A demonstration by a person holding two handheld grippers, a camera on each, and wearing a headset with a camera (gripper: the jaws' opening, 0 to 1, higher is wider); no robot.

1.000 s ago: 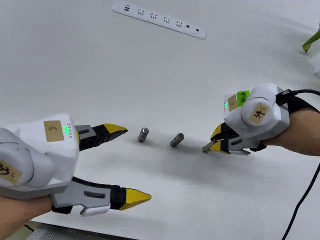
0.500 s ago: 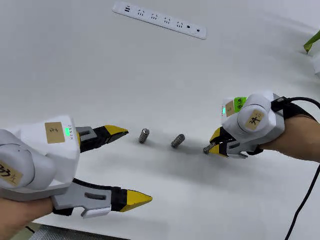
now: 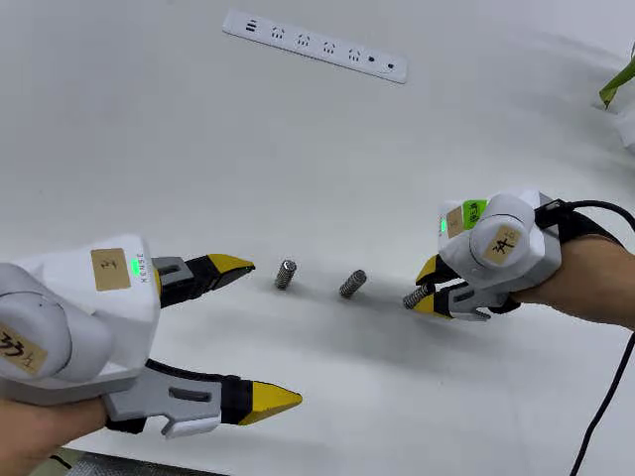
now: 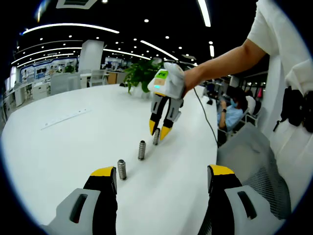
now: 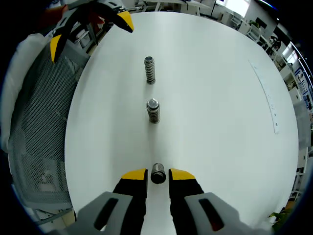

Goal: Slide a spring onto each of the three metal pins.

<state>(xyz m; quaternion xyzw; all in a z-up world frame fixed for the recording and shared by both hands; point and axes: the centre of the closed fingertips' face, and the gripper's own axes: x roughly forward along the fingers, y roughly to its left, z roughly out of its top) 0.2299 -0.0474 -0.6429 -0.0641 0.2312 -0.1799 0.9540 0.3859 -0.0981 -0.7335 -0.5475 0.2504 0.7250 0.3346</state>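
1. Spring (image 3: 415, 296) right of the middle spring (image 3: 351, 283) sits pinched in the narrow right gripper (image 3: 427, 288).
2. Left gripper (image 3: 270, 332), wide open, hangs left of the middle spring; bare table (image 3: 298, 149) all around.

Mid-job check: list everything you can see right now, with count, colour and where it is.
table: 1, white, under everything
pins with springs: 3, grey metal, standing in a row between the two grippers
power strip: 1, white, at the far side of the table
plant leaf: 1, green, right edge of the head view
cable: 1, black, trailing from the right gripper's side
mesh chair: 1, grey, beside the table
left gripper: 1, white with yellow tips, open, near the left end of the row
right gripper: 1, same colours, fingers close on either side of the rightmost pin; contact unclear
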